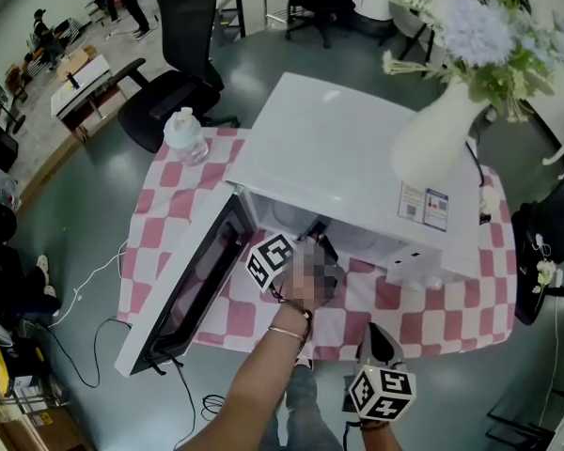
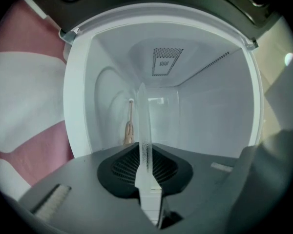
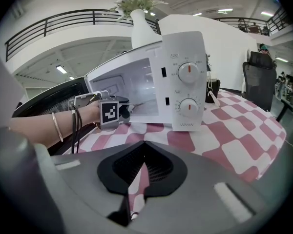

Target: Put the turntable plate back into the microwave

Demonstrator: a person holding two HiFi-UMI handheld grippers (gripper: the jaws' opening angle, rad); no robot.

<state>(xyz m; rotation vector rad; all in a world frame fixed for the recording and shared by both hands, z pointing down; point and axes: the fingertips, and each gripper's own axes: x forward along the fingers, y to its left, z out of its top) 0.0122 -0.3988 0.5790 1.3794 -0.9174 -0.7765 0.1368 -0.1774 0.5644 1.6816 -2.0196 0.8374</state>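
The white microwave [image 1: 357, 158] stands on a pink-checked tablecloth with its door [image 1: 193, 285] swung wide to the left. My left gripper [image 1: 318, 238] reaches level into the opening. Seen from the left gripper view, the clear glass turntable plate [image 2: 144, 126] shows edge-on, running from between the jaws into the white cavity [image 2: 210, 106], and my left gripper [image 2: 145, 172] is shut on its rim. My right gripper [image 1: 376, 336] hangs shut and empty at the table's front edge, angled down toward the cloth [image 3: 139, 172]; from there the microwave [image 3: 185, 87] and the left gripper [image 3: 124, 111] are in sight.
A white vase [image 1: 442, 130] of flowers stands on the microwave's top at the right. A clear water bottle [image 1: 186, 134] sits at the table's back left corner. A black office chair [image 1: 174, 83] stands behind the table. A cable trails on the floor at the left.
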